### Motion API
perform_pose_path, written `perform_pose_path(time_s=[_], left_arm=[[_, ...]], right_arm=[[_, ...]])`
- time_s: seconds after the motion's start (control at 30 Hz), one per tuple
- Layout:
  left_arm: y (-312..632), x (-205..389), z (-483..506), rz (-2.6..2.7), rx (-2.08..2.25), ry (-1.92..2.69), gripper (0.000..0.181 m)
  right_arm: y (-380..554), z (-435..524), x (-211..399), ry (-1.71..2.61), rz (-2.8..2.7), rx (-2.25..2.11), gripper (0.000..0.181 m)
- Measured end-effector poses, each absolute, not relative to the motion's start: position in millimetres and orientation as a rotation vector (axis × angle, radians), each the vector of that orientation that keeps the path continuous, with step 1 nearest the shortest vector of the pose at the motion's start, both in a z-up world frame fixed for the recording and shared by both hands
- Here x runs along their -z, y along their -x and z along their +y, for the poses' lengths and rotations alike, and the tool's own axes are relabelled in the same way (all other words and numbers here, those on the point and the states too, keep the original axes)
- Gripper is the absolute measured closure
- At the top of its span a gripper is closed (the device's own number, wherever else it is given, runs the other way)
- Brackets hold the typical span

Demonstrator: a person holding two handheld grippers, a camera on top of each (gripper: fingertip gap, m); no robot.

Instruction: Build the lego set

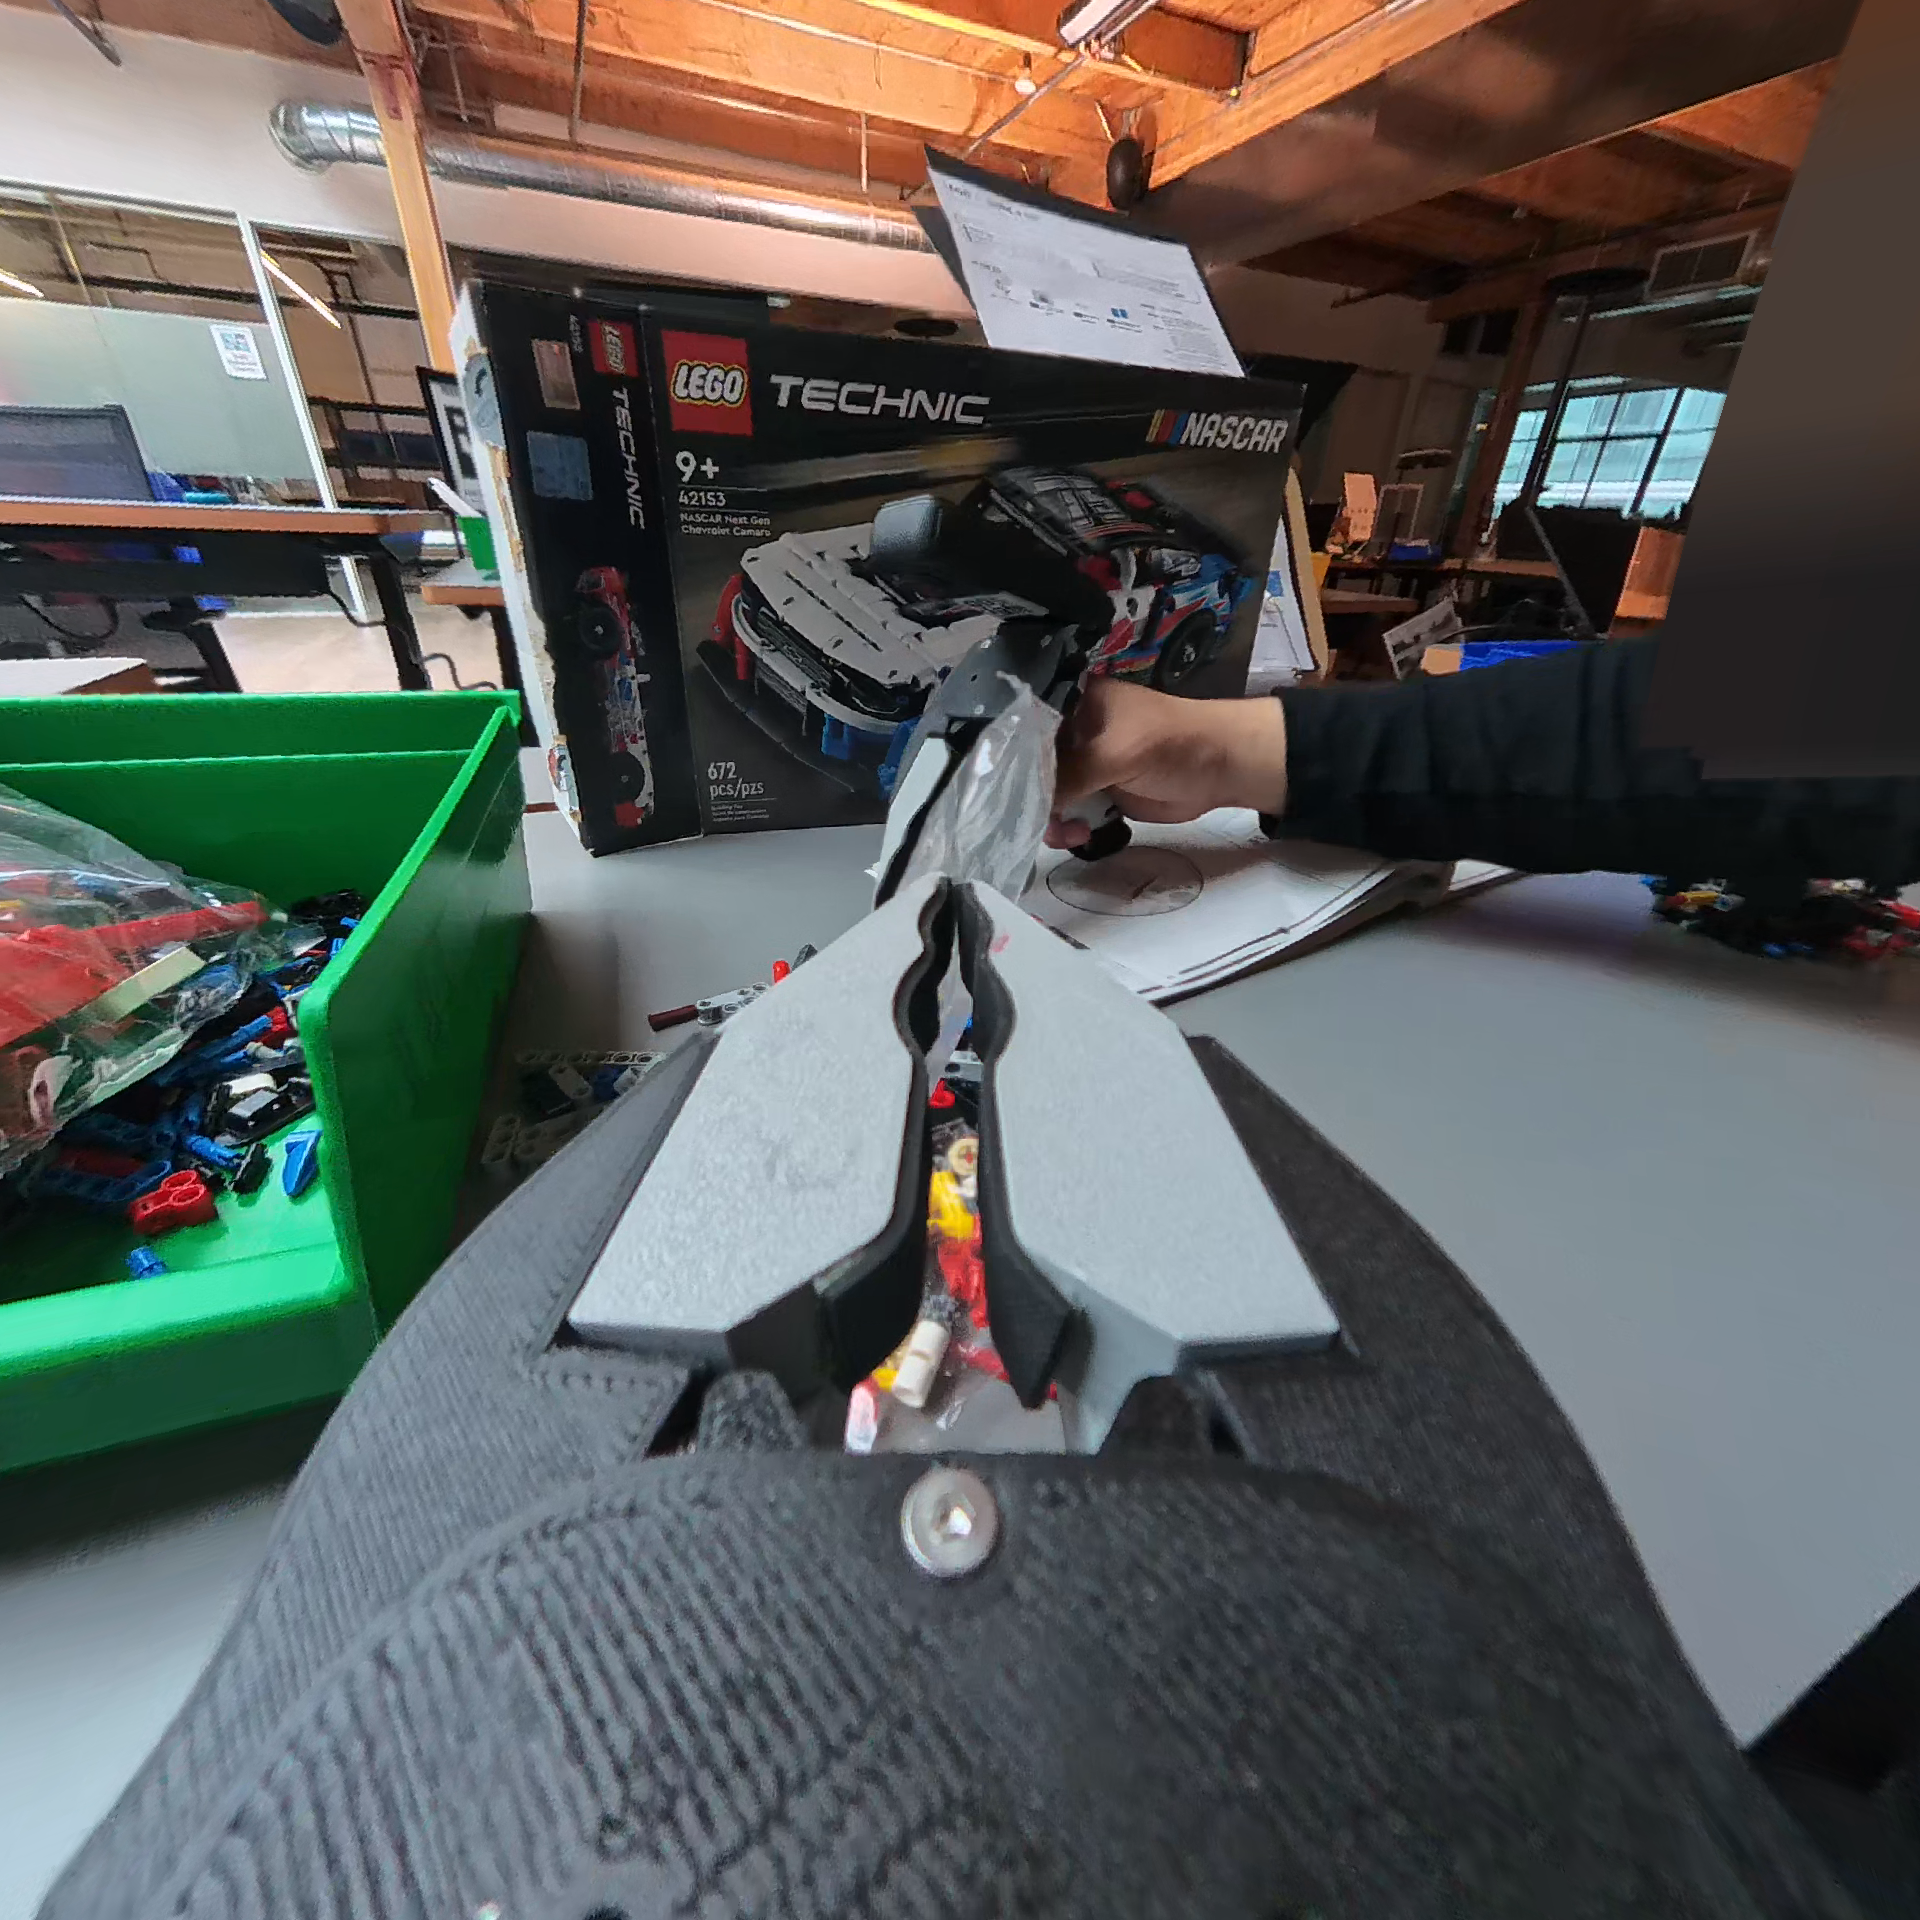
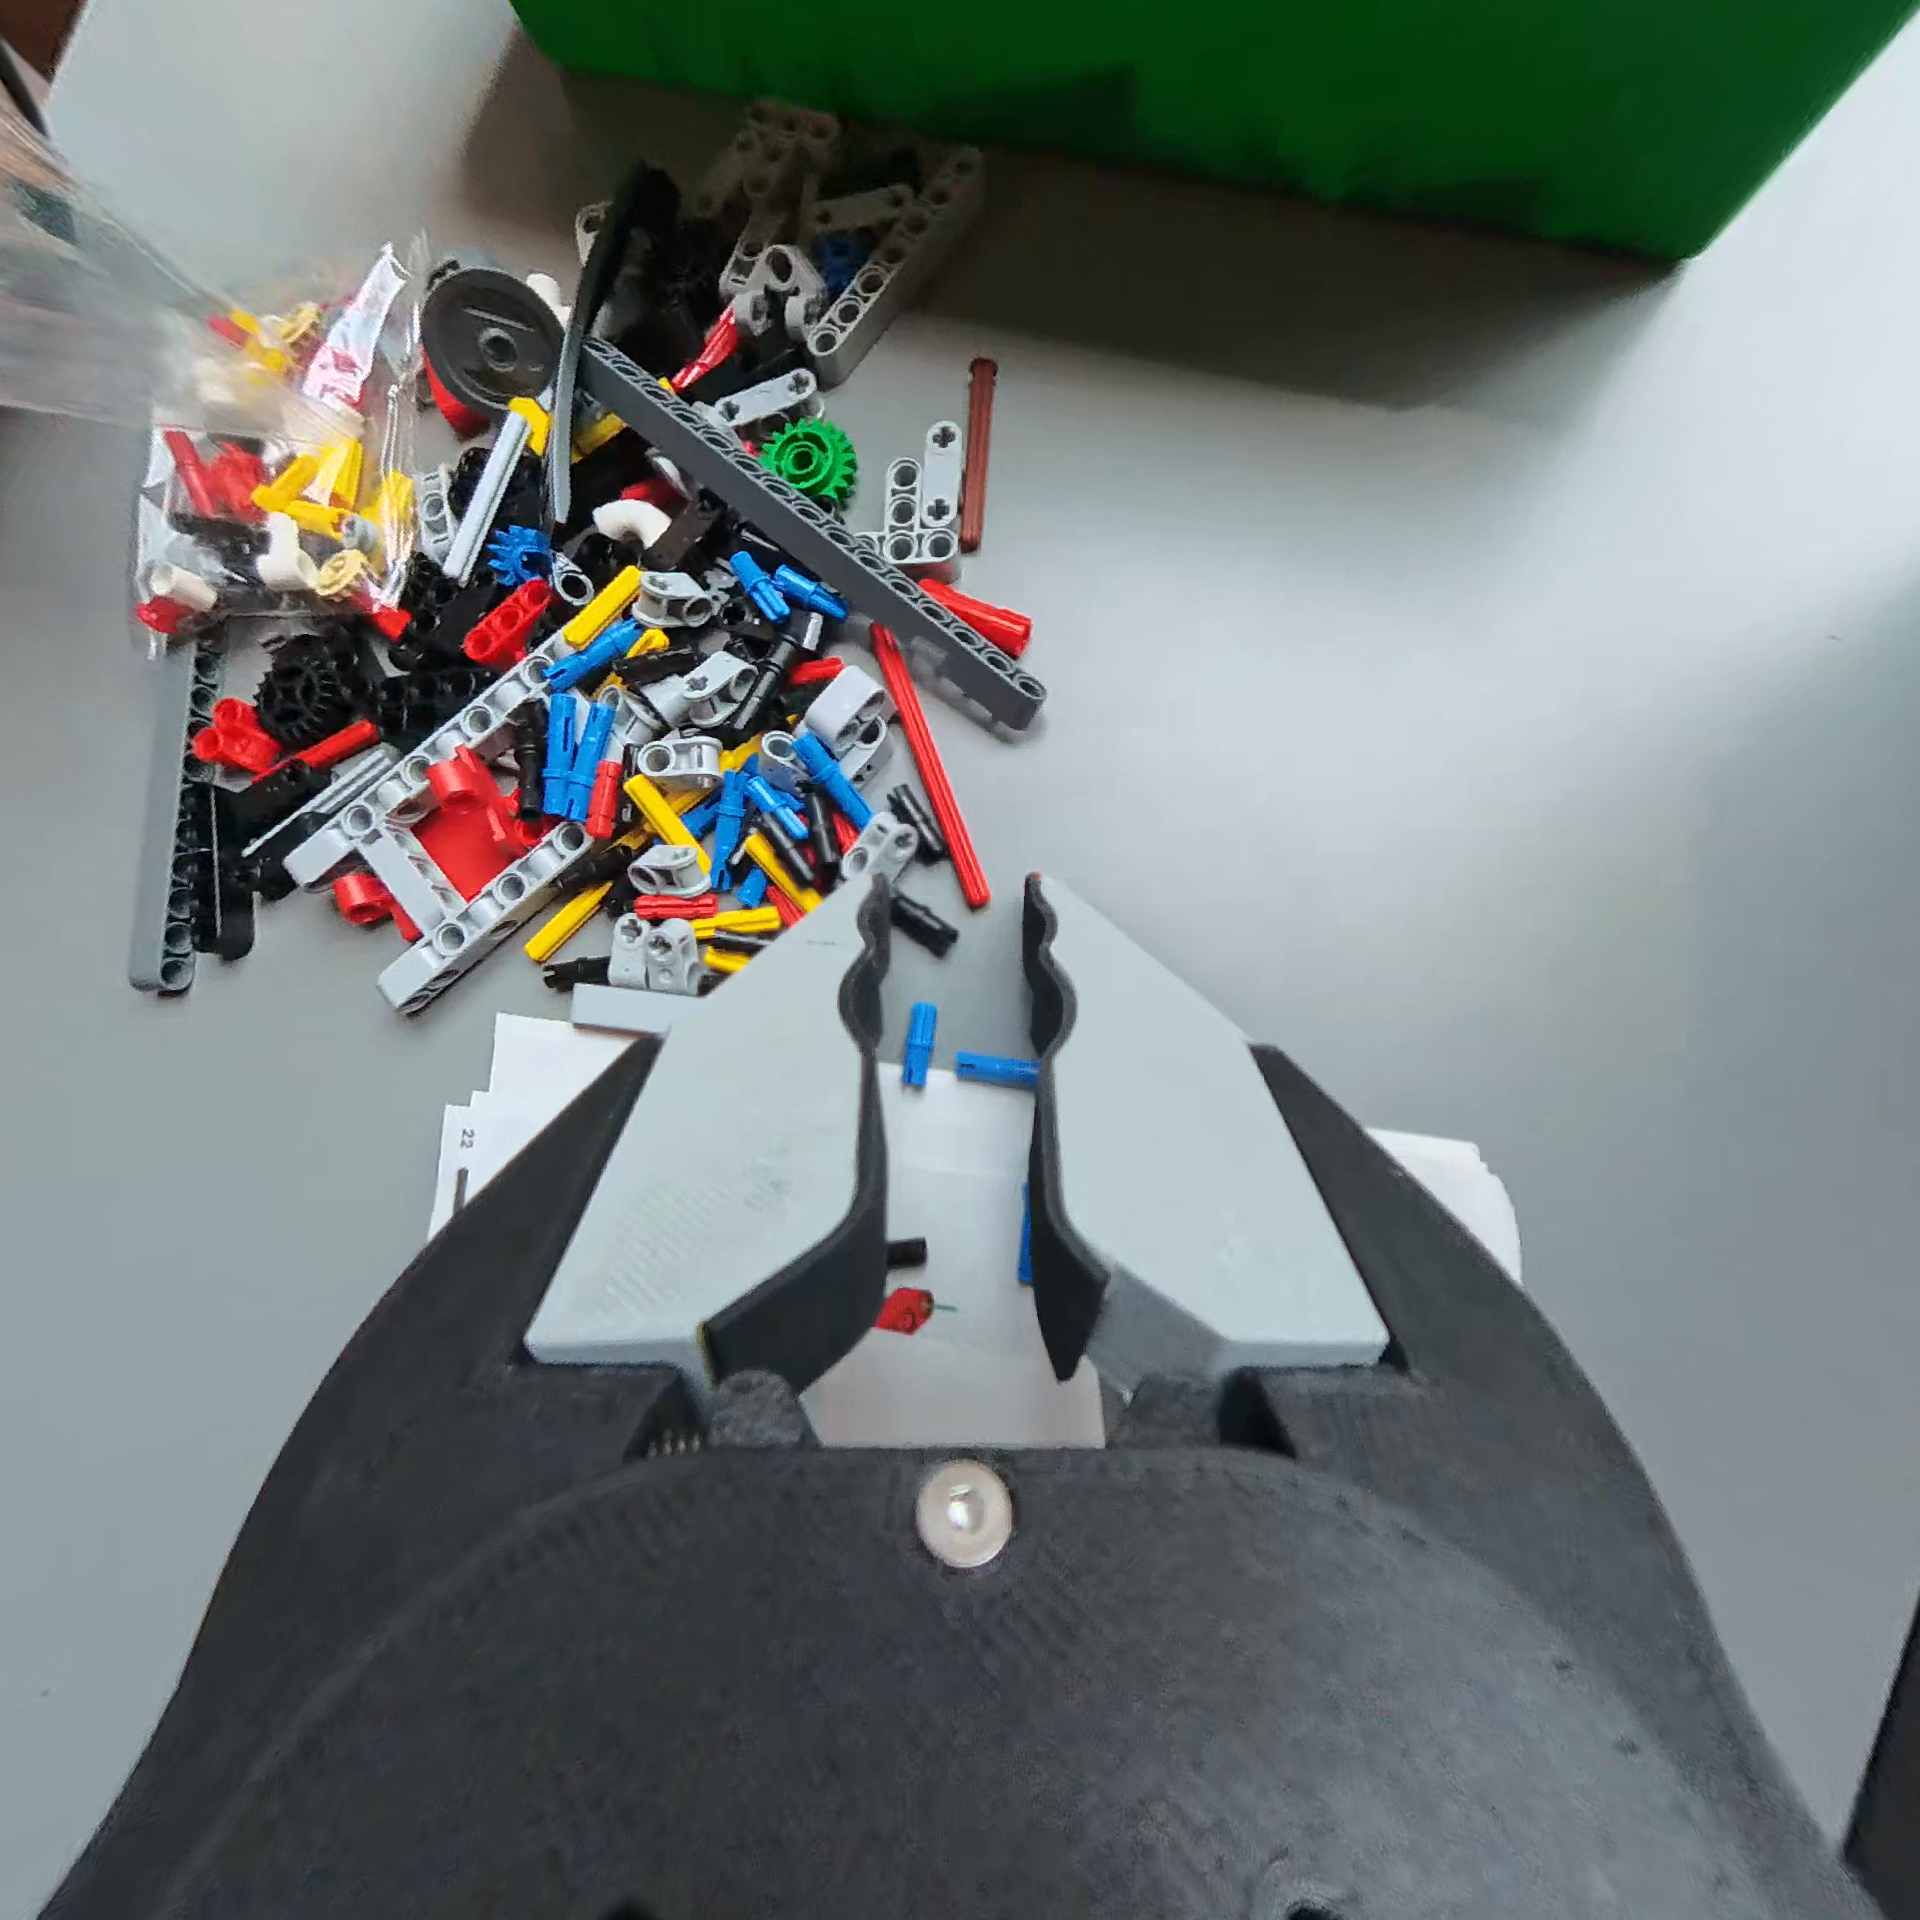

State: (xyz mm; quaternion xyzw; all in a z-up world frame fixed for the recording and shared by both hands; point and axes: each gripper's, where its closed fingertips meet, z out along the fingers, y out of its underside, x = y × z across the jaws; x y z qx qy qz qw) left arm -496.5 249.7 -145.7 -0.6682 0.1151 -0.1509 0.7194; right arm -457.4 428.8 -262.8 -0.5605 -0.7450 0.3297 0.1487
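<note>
My left gripper (image 1: 954, 896) is shut on a clear plastic bag (image 1: 992, 800) of small red, yellow and white Lego parts. The bag's top sticks out past the fingertips and its parts show between the fingers. The same bag (image 2: 281, 488) shows in the right wrist view, at the left edge of a pile of loose Technic pieces (image 2: 644, 707) on the grey table. My right gripper (image 2: 956, 894) is open and empty. It hovers over the pile's near edge and a white instruction booklet (image 2: 956, 1164), with two blue pins (image 2: 920, 1044) between its fingers. A hand holds it in the left wrist view (image 1: 904, 852).
A green bin (image 1: 416, 935) with more bags and loose parts stands at the left, and its wall (image 2: 1247, 104) lies just beyond the pile. The Lego box (image 1: 883, 582) stands upright behind. The booklet (image 1: 1247, 914) lies open. Another small pile (image 1: 1787, 920) lies at the far right. The left gripper's tips are roughly 20 cm from the right gripper's.
</note>
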Motion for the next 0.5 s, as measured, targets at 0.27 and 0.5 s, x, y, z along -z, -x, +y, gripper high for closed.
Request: perform_pose_path(time_s=[0.27, 0.5], left_arm=[[500.7, 134.9, 247.3, 0.242, 0.326, 1.377, 0.181], [491.9, 131.8, 242.7, 0.307, 0.219, 1.318, 0.181]], right_arm=[[424.8, 439.3, 236.6, 1.633, -2.076, -0.985, 0.157], [375.1, 446.4, 258.2, 1.666, -2.137, -0.8, 0.172]])
